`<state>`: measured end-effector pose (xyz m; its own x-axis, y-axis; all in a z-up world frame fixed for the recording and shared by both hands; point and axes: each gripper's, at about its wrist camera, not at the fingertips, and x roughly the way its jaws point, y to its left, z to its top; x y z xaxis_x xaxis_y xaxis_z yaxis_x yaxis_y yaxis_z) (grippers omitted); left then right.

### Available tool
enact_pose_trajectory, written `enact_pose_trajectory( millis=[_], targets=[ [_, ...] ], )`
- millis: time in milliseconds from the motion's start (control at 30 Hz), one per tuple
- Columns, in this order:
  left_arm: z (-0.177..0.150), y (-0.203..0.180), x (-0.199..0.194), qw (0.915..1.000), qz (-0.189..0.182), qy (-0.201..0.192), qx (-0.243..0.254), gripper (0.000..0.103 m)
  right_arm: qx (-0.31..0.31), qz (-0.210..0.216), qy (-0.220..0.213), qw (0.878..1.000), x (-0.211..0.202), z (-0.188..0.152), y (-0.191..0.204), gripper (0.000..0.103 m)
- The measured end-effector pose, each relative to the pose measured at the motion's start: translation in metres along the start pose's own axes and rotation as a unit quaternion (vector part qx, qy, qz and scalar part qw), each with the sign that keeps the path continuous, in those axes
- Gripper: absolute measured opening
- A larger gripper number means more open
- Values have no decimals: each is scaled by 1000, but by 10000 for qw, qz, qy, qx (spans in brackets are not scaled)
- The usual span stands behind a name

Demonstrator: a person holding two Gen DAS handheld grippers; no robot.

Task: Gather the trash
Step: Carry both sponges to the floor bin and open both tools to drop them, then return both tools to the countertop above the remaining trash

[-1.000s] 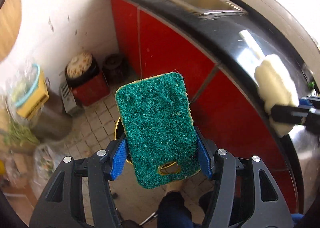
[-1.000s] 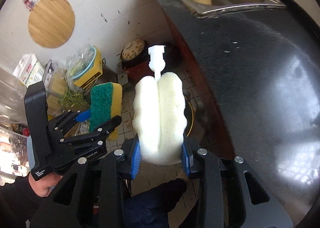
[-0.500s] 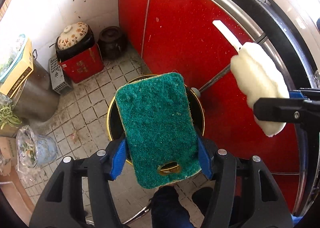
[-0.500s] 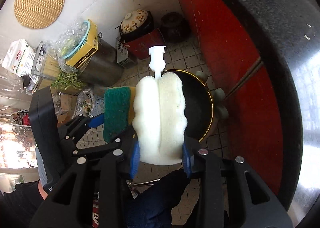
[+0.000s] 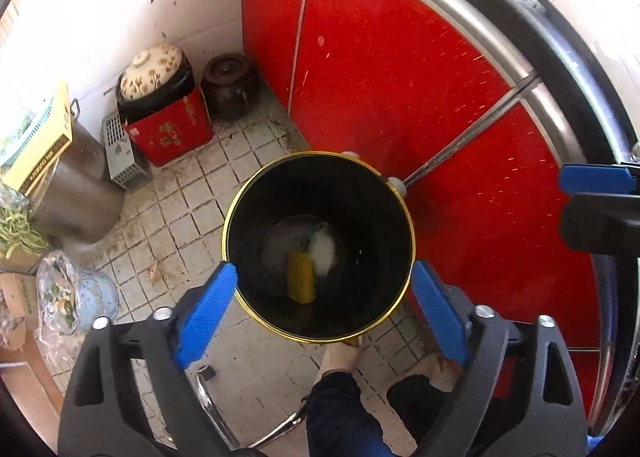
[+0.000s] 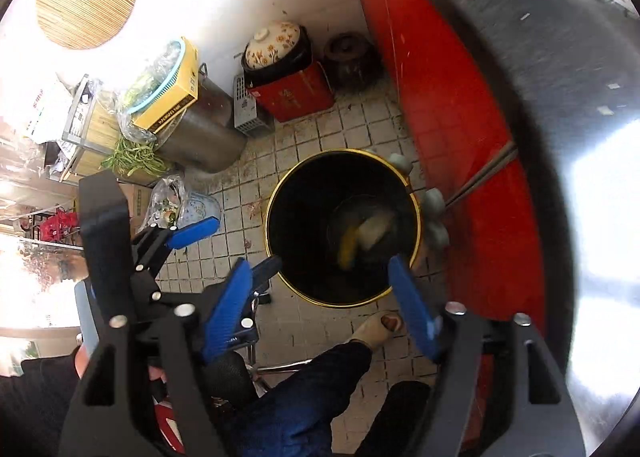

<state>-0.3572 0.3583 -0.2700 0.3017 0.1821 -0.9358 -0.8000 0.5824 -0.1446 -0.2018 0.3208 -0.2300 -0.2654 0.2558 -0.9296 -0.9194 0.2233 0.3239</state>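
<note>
Foam trash, binned: yellow-backed scouring pad (image 5: 301, 276) and white sponge (image 5: 322, 248) lie inside black bin (image 5: 240, 225).
Light, soft, squashable; pinch across edges. Left gripper (image 5: 322, 317) and right gripper (image 6: 320, 309): jaws just opened, empty.

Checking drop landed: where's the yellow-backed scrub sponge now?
Left wrist view: scrub sponge lies at the bottom of the black bin, yellow side showing, against the white sponge on its right.

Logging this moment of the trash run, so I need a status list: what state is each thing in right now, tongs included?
Left tongs: open, empty, jaws just widened.
Right tongs: open, empty, jaws just widened.
Trash bin: upright, uncovered.
Scouring sponge: inside the bin, yellow side showing.
White sponge brush: inside the bin, beside the scouring sponge.
Floral pot: lid on.
Brown jar: lid on.
</note>
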Motion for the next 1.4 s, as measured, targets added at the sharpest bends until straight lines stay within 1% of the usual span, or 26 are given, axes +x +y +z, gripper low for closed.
enact_pose_trajectory(
  millis=[67,133,200,300,367,433,500,533,600,633,667,700,767,800,833,867,900,933,967,1000,1067,1133,1233,1333,1400],
  targets=[
    [1,-11,-18,9997,139,-121,165,92,36,1,-223,9997,-26,-5,-1,81],
    [4,-26,-41,9987,206,-282,368,95,133,-63,-563,9983,-64,-15,-7,90],
    [7,-43,-64,9974,202,-425,547,96,271,-150,-929,9952,-106,-28,-18,93],
    [16,-86,-100,9932,101,-648,964,96,673,-583,-1464,9852,-166,-55,-43,95],
    [23,-114,-114,9900,-92,-741,1198,96,1103,-871,-1791,9737,-203,-79,-65,95],
    [32,-153,-126,9847,-358,-772,1520,96,1685,-1288,-2125,9539,-241,-114,-93,95],
    [40,-193,-133,9763,-647,-757,1922,96,2198,-1664,-2373,9315,-273,-151,-118,95],
    [45,-224,-138,9678,-860,-777,2233,96,2451,-1896,-2473,9181,-289,-171,-129,95],
    [49,-261,-144,9547,-1123,-825,2627,96,2947,-2336,-2592,8896,-315,-213,-149,95],
    [50,-289,-147,9442,-1254,-825,2931,96,3177,-2445,-2664,8766,-327,-233,-158,95],
    [50,-309,-149,9360,-1331,-828,3153,96,3407,-2517,-2740,8634,-339,-252,-169,95],
    [49,-336,-152,9237,-1430,-858,3450,96,3682,-2608,-2813,8469,-350,-276,-177,95],
    [44,-372,-156,9069,-1583,-901,3799,96,4148,-2732,-2897,8182,-365,-322,-195,95],
    [39,-388,-160,8984,-1684,-918,3952,96,4298,-2752,-2927,8086,-368,-340,-201,95],
    [29,-409,-167,8873,-1815,-934,4134,96,4439,-2772,-2956,7992,-373,-355,-204,95],
    [24,-422,-170,8800,-1896,-937,4253,96,4563,-2788,-2991,7903,-376,-369,-206,95],
    [18,-440,-174,8697,-1993,-926,4419,96,4678,-2790,-3033,7818,-381,-383,-208,95],
    [9,-450,-175,8622,-2056,-932,4535,96,4758,-2809,-3055,7755,-385,-394,-211,95],
    [4,-461,-177,8552,-2096,-944,4645,96,4813,-2845,-3063,7704,-389,-404,-214,95],
    [-3,-475,-180,8463,-2128,-957,4789,96,4864,-2859,-3073,7664,-392,-410,-221,95],
    [-13,-489,-182,8370,-2192,-916,4929,96,4973,-2815,-3107,7596,-398,-424,-225,95],
    [-22,-503,-185,8278,-2222,-910,5071,96,5024,-2806,-3117,7561,-401,-430,-227,95],
    [-33,-515,-186,8172,-2220,-908,5240,96,5038,-2759,-3105,7574,-406,-433,-234,95],
    [-39,-525,-185,8100,-2170,-926,5369,96,5001,-2760,-3082,7608,-410,-433,-241,95],
    [-42,-527,-184,8065,-2154,-946,5424,96,5013,-2706,-3116,7606,-412,-433,-246,95]
  ],
)
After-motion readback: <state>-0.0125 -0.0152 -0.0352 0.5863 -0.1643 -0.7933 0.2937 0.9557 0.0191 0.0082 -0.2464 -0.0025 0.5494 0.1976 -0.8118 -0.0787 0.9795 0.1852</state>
